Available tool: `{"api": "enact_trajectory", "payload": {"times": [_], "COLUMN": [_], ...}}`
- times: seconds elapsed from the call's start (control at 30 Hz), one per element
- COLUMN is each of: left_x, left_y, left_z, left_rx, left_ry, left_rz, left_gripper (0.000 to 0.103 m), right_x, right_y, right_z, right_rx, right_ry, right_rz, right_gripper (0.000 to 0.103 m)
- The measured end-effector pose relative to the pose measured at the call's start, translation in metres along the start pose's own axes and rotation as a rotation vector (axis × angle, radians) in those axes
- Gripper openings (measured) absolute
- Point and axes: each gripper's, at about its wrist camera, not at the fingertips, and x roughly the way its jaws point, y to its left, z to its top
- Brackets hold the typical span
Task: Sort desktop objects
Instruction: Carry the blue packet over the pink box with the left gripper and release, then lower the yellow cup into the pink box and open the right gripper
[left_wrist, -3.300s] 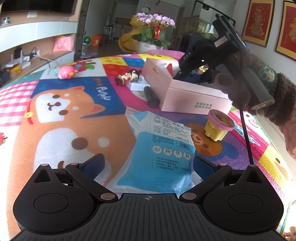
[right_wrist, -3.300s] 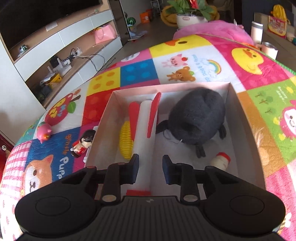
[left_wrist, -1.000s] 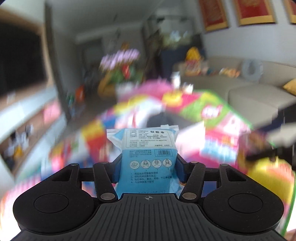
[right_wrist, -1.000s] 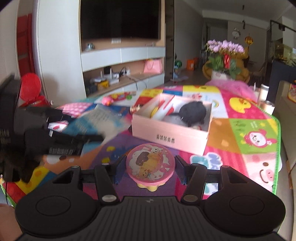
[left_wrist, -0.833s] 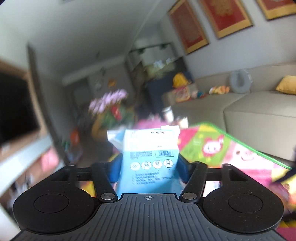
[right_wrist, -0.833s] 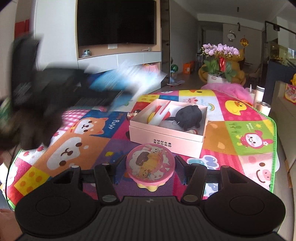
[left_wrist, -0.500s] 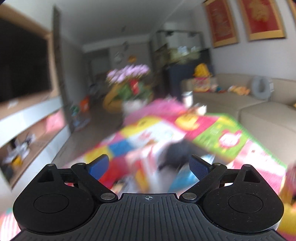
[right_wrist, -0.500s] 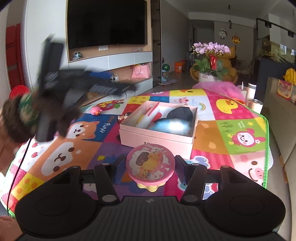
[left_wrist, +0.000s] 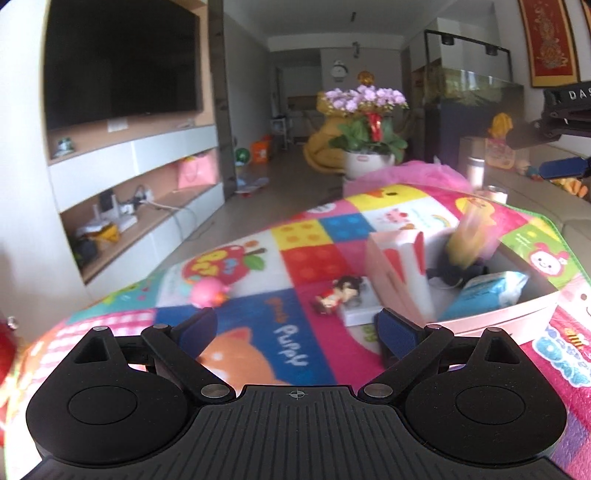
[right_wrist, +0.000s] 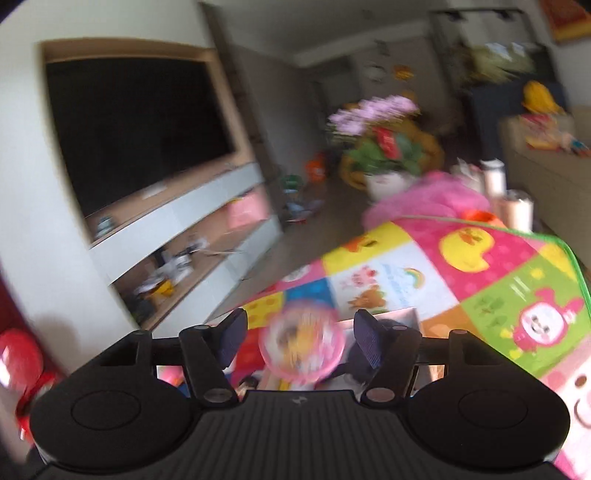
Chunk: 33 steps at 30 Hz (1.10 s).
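Observation:
My left gripper (left_wrist: 295, 328) is open and empty above the play mat, left of the pink box (left_wrist: 495, 317). In the box lie the blue tissue packet (left_wrist: 491, 291) and a black plush (left_wrist: 454, 273). A blurred yellow and pink toy (left_wrist: 469, 236) is dropping into it. One blue pad (left_wrist: 565, 168) of my right gripper shows above the box at the right edge. In the right wrist view my right gripper (right_wrist: 299, 341) has its jaws opening. The pink-lidded toy (right_wrist: 301, 341) is blurred between them, with a gap at each pad.
On the mat left of the box lie a small doll (left_wrist: 336, 295), a white flat box (left_wrist: 360, 314) and a pink toy (left_wrist: 208, 297). A TV wall with shelves (left_wrist: 129, 206) stands at the left. A flower pot (left_wrist: 365, 129) stands beyond the mat's far end.
The left gripper carried the blue packet over the box and let it go; it now lies in the box. The right gripper moved over the box and opened around the pink-lidded toy.

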Motion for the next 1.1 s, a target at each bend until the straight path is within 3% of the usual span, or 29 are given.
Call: {"api": "enact_trajectory", "payload": {"times": [0.1,0.23,0.33,0.5,0.67,0.77,0.9,1.03,1.1], "left_x": [-0.014,-0.025,-0.031,-0.018,0.013,0.025,0.027,0.026,0.028], "left_y": [0.009,0.013,0.017,0.028,0.043,0.052,0.062,0.071,0.072], "left_z": [0.002,0.003,-0.003,-0.031,-0.057,-0.067,-0.075,-0.076,-0.077], "left_rx": [-0.017,-0.031,-0.014,-0.036,-0.104,-0.170,-0.221,-0.272,-0.275], "left_ry": [-0.021,-0.023,-0.062,-0.058,-0.050,-0.045,-0.066,-0.054,-0.030], "left_rz": [0.007,-0.039,-0.042,-0.051,-0.039,-0.057,-0.036,-0.044,-0.062], "left_gripper": [0.099,0.099,0.100,0.100,0.100,0.100,0.100,0.100,0.100], "right_x": [-0.014,-0.044,-0.056,-0.051,0.006,0.067,0.159,0.222,0.239], "right_y": [-0.004,-0.005,0.005,0.036,0.075,0.108,0.136,0.159,0.168], "right_z": [0.002,0.005,0.011,0.009,-0.001,-0.015,-0.043,-0.072,-0.091], "right_rx": [0.021,-0.005,-0.066,-0.167,-0.196,-0.260,-0.333,-0.504,-0.640], "right_ry": [-0.029,-0.068,-0.051,0.002,0.155,0.293,0.429,0.514,0.544], "right_rz": [-0.005,-0.022,-0.025,0.045,0.137,0.120,0.005,-0.104,-0.165], "right_gripper": [0.064,0.064,0.064,0.068,0.067,0.051,0.051,0.070,0.070]}}
